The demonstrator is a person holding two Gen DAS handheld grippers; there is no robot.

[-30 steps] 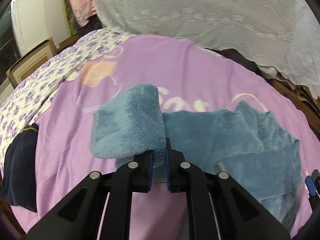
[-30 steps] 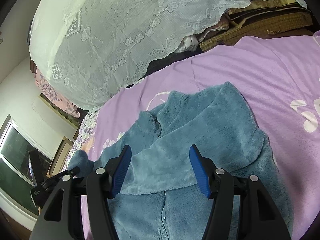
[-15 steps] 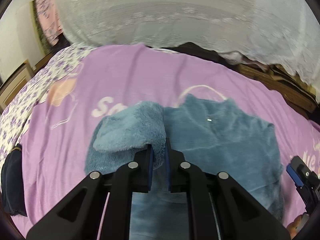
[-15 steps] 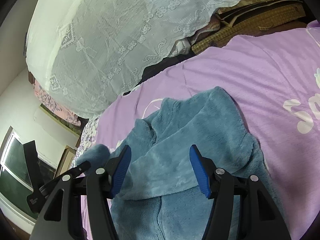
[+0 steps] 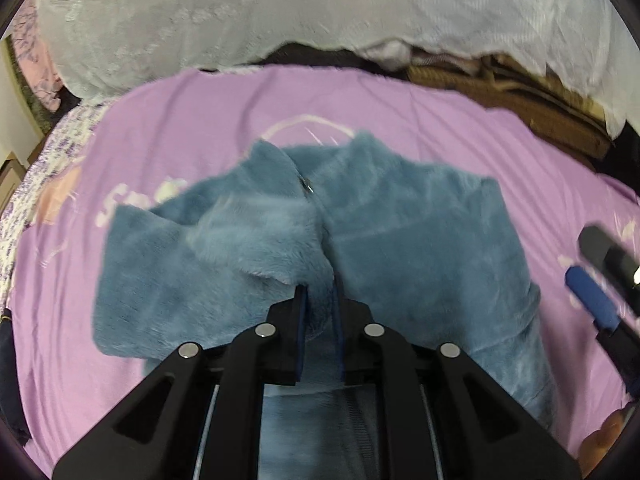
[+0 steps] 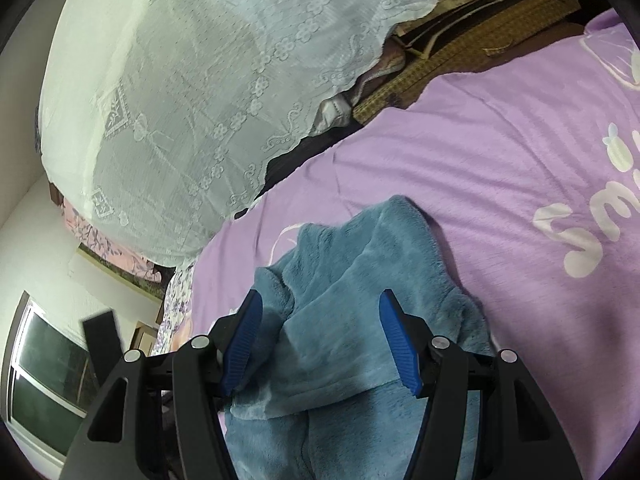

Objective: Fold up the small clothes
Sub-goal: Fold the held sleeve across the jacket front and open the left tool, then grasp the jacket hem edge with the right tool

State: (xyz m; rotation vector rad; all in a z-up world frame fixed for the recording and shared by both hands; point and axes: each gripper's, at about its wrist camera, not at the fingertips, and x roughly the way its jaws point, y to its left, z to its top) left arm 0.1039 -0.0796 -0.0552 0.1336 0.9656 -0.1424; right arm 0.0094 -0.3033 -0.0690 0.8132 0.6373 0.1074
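Careful: your left gripper (image 5: 319, 312) is clenched on a thick fold of the blue fleece jacket's (image 5: 420, 240) sleeve, so plush could slip free. Your right gripper (image 6: 320, 340) hovers released above the jacket, which lies on the purple bedspread (image 6: 480, 152).

Jacket (image 5: 400, 248): it lies on the bedspread (image 5: 440, 128) at the centre of my left wrist frame, collar toward the top of the frame.
Sleeve (image 5: 256, 240): folded across the jacket's left half, left of centre, its end pinched in my left gripper (image 5: 320, 300) at lower centre.
Right gripper (image 6: 320, 336): in its own frame at lower centre, above the jacket, fingers spread to either side of it; in the left frame it shows at the right edge.
Lace cloth (image 6: 192, 92): behind the bedspread, upper left of the right frame.
Window (image 6: 44, 364): lower left of the right frame.
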